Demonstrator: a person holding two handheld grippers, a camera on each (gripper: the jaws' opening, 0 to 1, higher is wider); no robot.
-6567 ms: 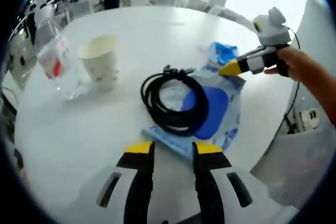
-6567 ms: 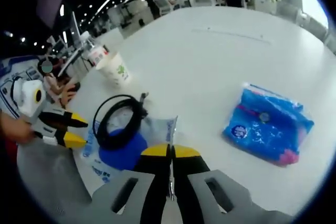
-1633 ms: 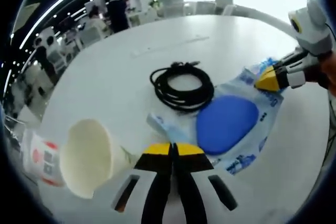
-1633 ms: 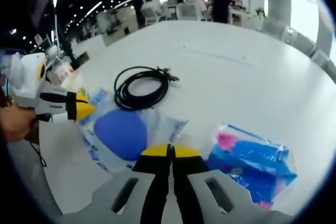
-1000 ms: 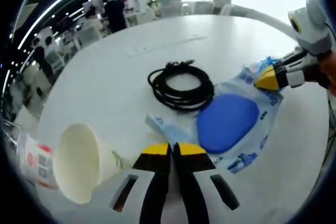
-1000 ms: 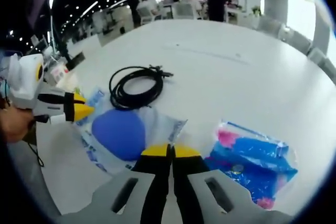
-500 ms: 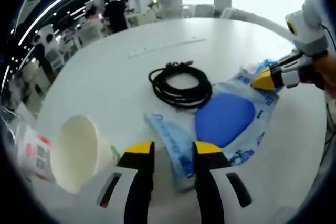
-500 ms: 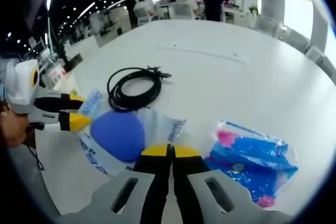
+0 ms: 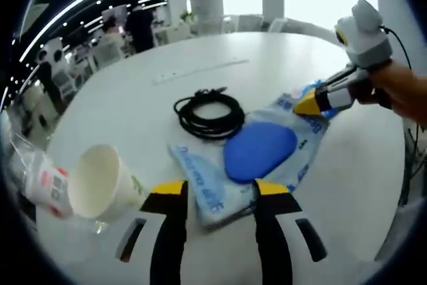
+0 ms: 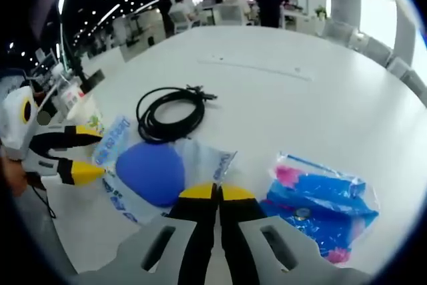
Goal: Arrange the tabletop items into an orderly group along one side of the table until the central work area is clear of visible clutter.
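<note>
The round white table carries its clutter bunched toward one edge, so the far side and middle lie bare as the tidying asks. The clear bag with the blue pad lies flat beside the coiled black cable, pinned at one corner by the right gripper, jaws closed on the plastic, probably to steady it. The left gripper stands wide at the opposite end, near the tipped paper cup; the blue wipes pack rests apart
</note>
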